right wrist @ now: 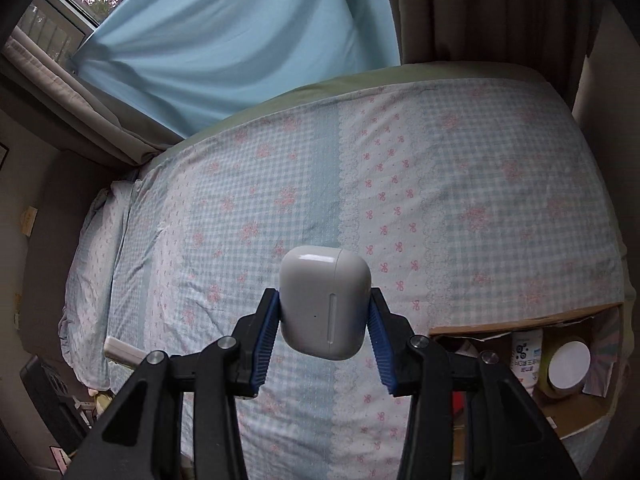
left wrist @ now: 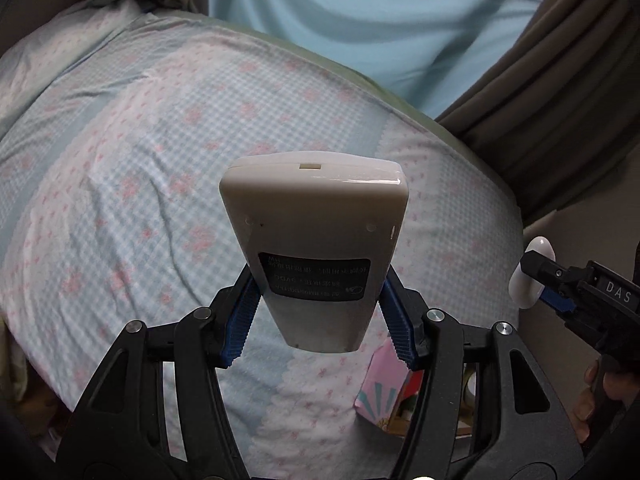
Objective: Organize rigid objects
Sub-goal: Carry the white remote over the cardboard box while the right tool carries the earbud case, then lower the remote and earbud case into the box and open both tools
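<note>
Left tongs (left wrist: 316,312) grip remote (left wrist: 316,240), right tongs (right wrist: 325,322) earbud case (right wrist: 325,304); box (right wrist: 528,322) holds bottle (right wrist: 526,356).

My right gripper (right wrist: 324,312): its blue pads clamped the white earbud case (right wrist: 325,304) from both sides.
Earbud case: I held it above the bed (right wrist: 460,208), off the sheet.
Cardboard box (right wrist: 560,380): lower right of the case, open, with a bottle and a white-lidded jar inside.
</note>
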`<state>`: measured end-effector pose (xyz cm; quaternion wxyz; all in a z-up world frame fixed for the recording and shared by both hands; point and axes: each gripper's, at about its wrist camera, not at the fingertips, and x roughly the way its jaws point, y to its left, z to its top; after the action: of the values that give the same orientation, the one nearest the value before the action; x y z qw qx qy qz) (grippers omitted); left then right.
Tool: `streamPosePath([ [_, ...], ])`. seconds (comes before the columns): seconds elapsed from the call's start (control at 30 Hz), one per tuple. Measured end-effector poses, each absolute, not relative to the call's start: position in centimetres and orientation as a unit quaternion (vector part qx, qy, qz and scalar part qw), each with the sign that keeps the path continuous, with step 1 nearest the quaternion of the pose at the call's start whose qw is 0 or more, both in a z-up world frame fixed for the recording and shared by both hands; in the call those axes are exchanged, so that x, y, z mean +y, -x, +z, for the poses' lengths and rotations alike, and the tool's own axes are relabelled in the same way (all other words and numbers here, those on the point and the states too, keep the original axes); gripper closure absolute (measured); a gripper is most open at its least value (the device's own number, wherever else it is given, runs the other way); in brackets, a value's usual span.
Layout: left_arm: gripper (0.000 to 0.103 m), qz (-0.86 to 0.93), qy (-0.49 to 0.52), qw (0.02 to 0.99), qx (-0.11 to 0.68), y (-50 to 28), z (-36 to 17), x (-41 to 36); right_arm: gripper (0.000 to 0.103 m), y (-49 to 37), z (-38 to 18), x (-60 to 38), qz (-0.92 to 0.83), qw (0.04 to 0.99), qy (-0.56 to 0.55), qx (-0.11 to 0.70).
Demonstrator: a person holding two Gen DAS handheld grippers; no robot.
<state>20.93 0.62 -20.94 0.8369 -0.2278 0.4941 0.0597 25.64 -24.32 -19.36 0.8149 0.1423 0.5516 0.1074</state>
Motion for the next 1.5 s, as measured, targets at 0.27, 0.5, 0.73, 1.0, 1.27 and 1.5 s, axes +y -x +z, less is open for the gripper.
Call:
streamPosePath([
  [0.27, 0.048, -0.045, 0.186, 0.846, 0.498, -19.7, -18.3, -8.9, 0.063, -18.9, -17.9, -35.8, 0.034, 0.827, -0.160, 0.537],
  [0.5, 0.048, -0.107, 0.150, 0.832, 0.523, -18.3, -19.4, -16.9, 0.063, -13.5, -19.3, -43.0, -0.013, 0.825, -0.187, 0.534],
  [0.73, 0.048, -0.143, 0.107, 0.820, 0.543, -17.8, -21.0, -22.8, 0.063, -10.5, -22.3, -47.1, -0.039, 0.814, -0.207, 0.541],
  [1.0, 0.048, -0.179, 0.014, 0.807, 0.562, -19.4, -23.4, -27.7, 0.063, -10.2, -27.4, -48.2, -0.032, 0.797, -0.219, 0.563],
  [1.27, 0.048, -0.217, -0.107, 0.777, 0.581, -21.3, -27.7, -31.4, 0.063, -12.2, -32.8, -47.2, -0.008, 0.785, -0.216, 0.581],
  [1.5, 0.048, -0.295, -0.248, 0.722, 0.575, -22.1, -31.8, -35.9, 0.063, -13.0, -35.3, -45.2, 0.038, 0.810, -0.147, 0.566],
])
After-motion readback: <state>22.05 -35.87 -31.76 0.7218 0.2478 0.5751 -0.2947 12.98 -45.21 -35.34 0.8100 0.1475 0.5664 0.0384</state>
